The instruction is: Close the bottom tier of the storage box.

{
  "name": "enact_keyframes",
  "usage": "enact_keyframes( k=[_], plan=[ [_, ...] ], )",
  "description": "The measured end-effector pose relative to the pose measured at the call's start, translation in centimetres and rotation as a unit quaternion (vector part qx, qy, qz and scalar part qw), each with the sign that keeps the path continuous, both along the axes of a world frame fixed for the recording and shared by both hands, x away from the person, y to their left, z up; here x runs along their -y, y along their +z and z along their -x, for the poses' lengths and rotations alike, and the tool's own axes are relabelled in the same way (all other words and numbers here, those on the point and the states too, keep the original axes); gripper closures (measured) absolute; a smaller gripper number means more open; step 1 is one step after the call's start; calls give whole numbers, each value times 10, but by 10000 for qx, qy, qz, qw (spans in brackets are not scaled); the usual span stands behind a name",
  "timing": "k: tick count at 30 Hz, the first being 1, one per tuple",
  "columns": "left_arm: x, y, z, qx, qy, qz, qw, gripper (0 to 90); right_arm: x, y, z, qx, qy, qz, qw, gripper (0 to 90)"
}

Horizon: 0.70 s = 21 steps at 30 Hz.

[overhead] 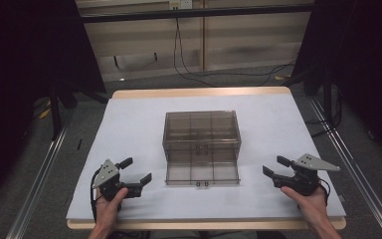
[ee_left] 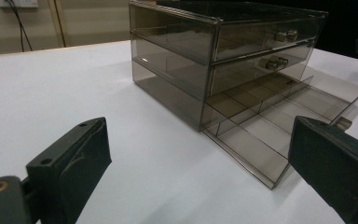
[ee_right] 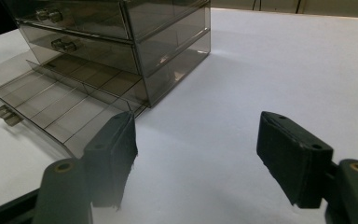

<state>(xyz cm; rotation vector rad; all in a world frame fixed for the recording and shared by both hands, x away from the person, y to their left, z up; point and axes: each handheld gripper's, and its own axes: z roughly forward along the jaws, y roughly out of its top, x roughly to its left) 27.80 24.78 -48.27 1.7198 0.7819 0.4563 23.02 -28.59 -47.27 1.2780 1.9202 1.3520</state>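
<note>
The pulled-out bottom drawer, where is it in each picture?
High view: the bottom drawer lies just below the middle, in front of the smoky drawer box.
Left gripper view: at the right, low.
Right gripper view: at the left, mid-height.
Shared landmark: the drawer's little knob.

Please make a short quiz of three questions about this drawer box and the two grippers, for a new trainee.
1. True or false: the bottom drawer of the drawer box is pulled out.
2. How many drawers stay closed? A) one B) two C) three
3. Fill in: the left gripper and the right gripper are both ____ and hold nothing.

Key
1. True: it juts out toward the person, and its compartments look empty.
2. B: the two upper drawers, each with a small handle.
3. Open: each stands on its own side of the box, apart from it.
</note>
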Motion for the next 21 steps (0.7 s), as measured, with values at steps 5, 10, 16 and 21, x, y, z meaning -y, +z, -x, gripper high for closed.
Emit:
enact_keyframes(
  k=[5, 10, 16, 21],
  plan=[
    [1, 0, -1, 12, -65, -162, 9998, 55, 2, 1, 0, -8, 39, -33, 10000, 343],
    [1, 0, -1, -15, -123, -172, 9998, 54, 3, 0, 0, -115, 46, -61, 9999, 388],
    [0, 1, -1, -8, -91, -189, 9998, 54, 0, 2, 3, -97, 327, -41, 9994, 513],
    [3, 0, 0, 21, -66, -211, 9998, 54, -6, 4, 3, -131, 593, -57, 9981, 625]
  ],
)
